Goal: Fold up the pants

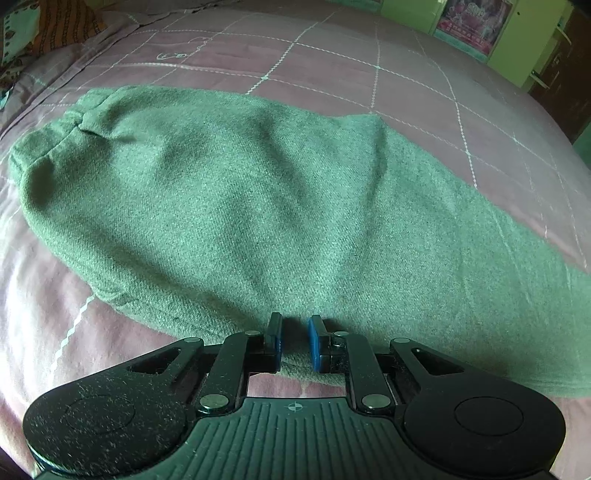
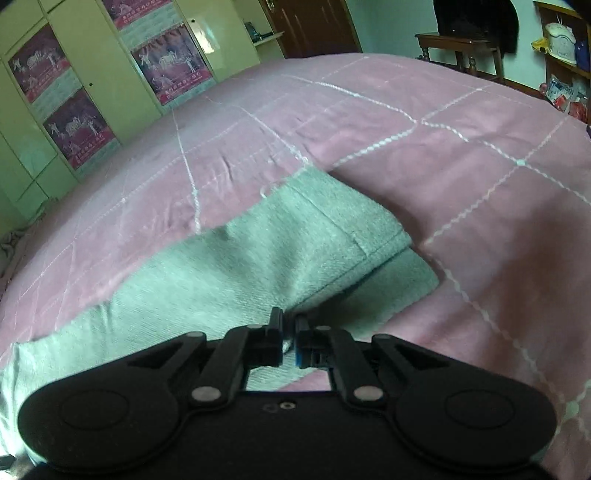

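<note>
Green pants (image 1: 240,206) lie flat on the pink bed, folded lengthwise, waistband at the left in the left wrist view, legs running off to the right. My left gripper (image 1: 295,341) sits low at the near edge of the pants, its blue-padded jaws a little apart with fabric between them. In the right wrist view the leg ends (image 2: 314,236) lie stacked, hems toward the right. My right gripper (image 2: 290,339) is over the near edge of the legs, jaws nearly closed on a ridge of green cloth.
A pink quilted bedspread (image 2: 443,166) with white stitched lines covers the bed. Patterned pillows (image 1: 37,33) lie at the far left. Green cupboards with posters (image 2: 74,92) stand beyond the bed, and a wooden table (image 2: 461,48) at the far right.
</note>
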`<state>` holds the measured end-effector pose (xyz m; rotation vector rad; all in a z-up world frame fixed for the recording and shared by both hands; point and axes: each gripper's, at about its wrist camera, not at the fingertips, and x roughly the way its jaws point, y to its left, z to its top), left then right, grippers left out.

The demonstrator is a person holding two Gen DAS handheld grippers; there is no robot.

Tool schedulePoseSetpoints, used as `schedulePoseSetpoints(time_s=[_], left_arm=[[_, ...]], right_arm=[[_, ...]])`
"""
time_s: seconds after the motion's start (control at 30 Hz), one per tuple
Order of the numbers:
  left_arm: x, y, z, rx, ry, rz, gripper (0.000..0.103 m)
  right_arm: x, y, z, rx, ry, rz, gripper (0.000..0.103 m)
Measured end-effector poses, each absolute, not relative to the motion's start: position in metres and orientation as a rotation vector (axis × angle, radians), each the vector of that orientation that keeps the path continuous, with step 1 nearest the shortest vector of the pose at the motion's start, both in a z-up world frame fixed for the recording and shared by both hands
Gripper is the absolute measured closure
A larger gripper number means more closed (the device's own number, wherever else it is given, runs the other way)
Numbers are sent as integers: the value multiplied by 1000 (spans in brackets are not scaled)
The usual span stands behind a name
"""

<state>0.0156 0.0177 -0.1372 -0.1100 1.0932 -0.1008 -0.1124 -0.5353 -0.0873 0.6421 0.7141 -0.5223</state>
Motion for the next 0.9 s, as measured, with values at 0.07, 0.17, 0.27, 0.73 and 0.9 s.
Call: schedulePoseSetpoints(time_s=[0.07, 0.17, 0.27, 0.73, 0.9], left_arm=[[15, 17, -138, -99, 1089, -106, 88], [14, 16, -137, -96, 1089, -105, 88], [16, 16, -138, -91, 1092, -111, 88], [6, -27, -113, -25, 1032, -236, 88], [3, -73, -135, 68, 1064, -296, 88]], right_arm=[[-117, -536, -81, 666, 677, -509, 98], [-121, -540, -91, 701, 724, -516, 98], [-125, -533, -79, 697, 677, -506, 98], [-127, -526, -51, 537, 617, -602, 84], [-81, -505, -61, 481, 707, -417, 87]])
